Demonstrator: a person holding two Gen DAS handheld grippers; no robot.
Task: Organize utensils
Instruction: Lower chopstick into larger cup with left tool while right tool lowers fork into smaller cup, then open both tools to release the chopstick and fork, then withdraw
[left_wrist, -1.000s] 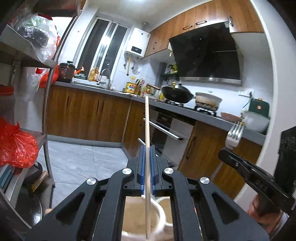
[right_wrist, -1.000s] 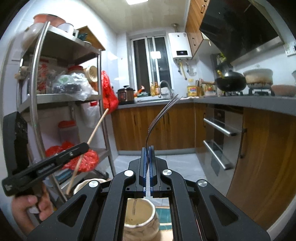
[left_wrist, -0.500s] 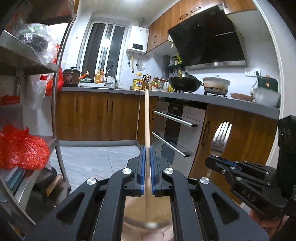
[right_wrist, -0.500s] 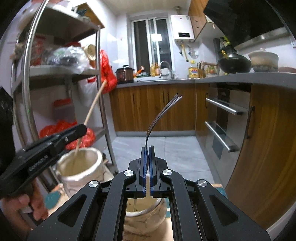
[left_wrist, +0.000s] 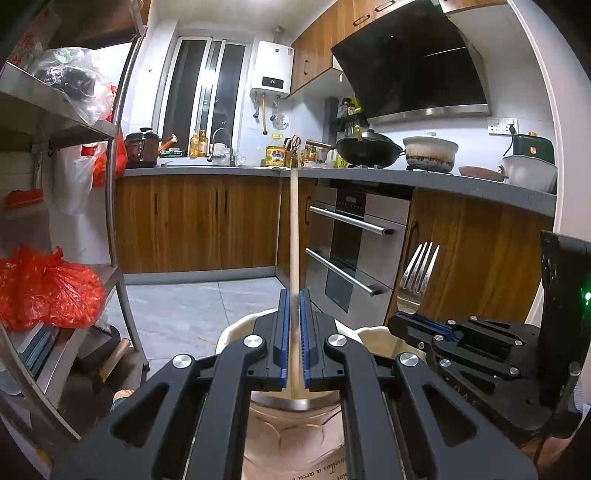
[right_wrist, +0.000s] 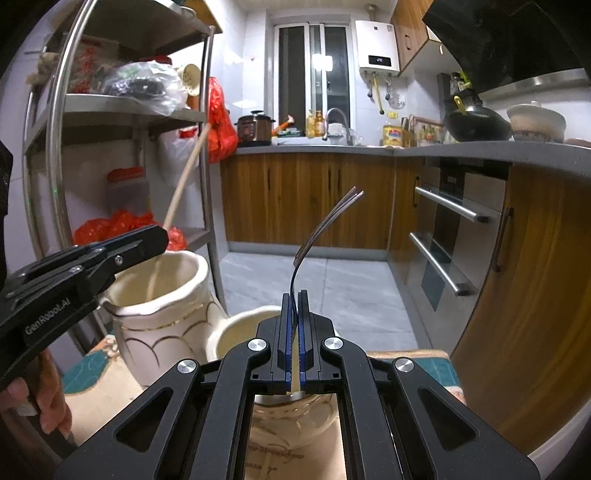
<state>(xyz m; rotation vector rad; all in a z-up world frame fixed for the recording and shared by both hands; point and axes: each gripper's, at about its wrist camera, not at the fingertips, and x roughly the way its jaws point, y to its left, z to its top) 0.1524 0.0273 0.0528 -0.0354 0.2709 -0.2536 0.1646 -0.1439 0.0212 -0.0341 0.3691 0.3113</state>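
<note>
Wooden chopstick (left_wrist: 293, 236) clamped upright in left gripper (left_wrist: 294, 332), jaws closed on it, low end inside near cream jar (left_wrist: 236, 332). Right gripper (left_wrist: 413, 319) at right, fork (left_wrist: 417, 280) tines up.

Right wrist view: right gripper (right_wrist: 294, 328) jaws closed on fork (right_wrist: 317, 236) handle, over second cream jar (right_wrist: 236, 328). Left gripper (right_wrist: 147, 240) at left holds chopstick (right_wrist: 184, 177) slanted into taller jar (right_wrist: 159, 295).
</note>
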